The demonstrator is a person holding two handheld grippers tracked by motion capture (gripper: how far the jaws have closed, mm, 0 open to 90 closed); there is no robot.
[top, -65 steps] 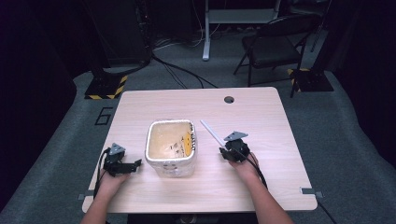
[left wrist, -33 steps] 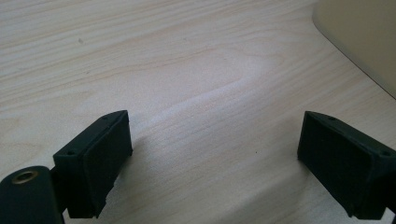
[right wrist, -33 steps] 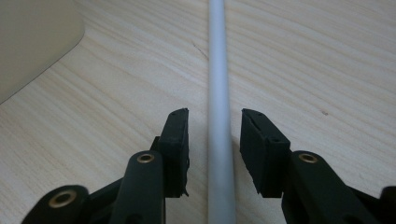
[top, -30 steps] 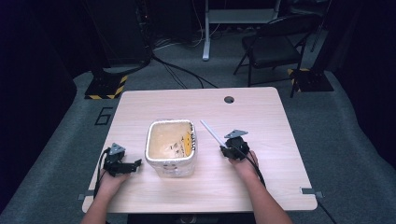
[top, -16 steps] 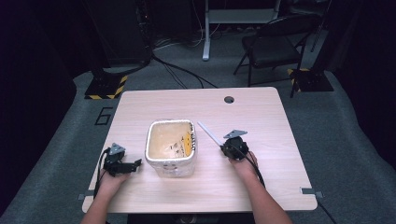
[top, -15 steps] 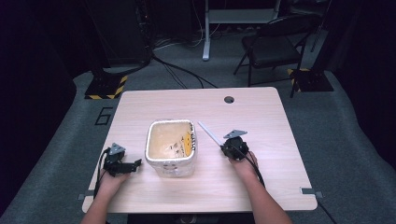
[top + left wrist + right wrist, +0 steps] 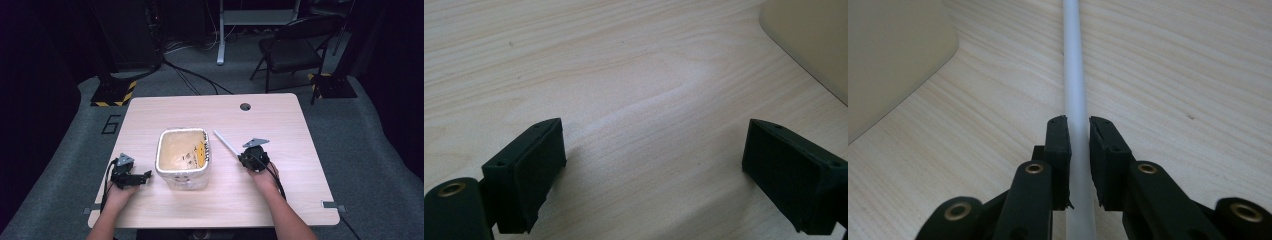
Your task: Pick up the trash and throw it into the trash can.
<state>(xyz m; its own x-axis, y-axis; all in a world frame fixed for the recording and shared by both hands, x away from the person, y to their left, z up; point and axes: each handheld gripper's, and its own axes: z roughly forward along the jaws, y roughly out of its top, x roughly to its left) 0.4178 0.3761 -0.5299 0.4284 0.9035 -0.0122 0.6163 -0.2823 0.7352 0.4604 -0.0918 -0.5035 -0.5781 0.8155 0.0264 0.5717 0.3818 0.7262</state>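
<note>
A cream plastic tub (image 7: 182, 157) with a stained inside stands mid-table. To its right a thin white rod (image 7: 226, 143) points away toward the far left. My right gripper (image 7: 243, 159) holds the rod's near end. In the right gripper view both jaws press the rod (image 7: 1074, 75) from either side, so the gripper (image 7: 1079, 137) is shut on it, with the tub wall (image 7: 893, 55) at the left. My left gripper (image 7: 146, 176) rests left of the tub. In its own view the gripper (image 7: 654, 170) is open wide over bare wood, with the tub wall (image 7: 809, 40) at the upper right.
The light wooden table (image 7: 280, 125) has a round cable hole (image 7: 245, 106) near its far edge. Beyond the table, on grey carpet, are a folding chair (image 7: 290, 50), cables and a stand base with yellow-black stripes (image 7: 112, 92).
</note>
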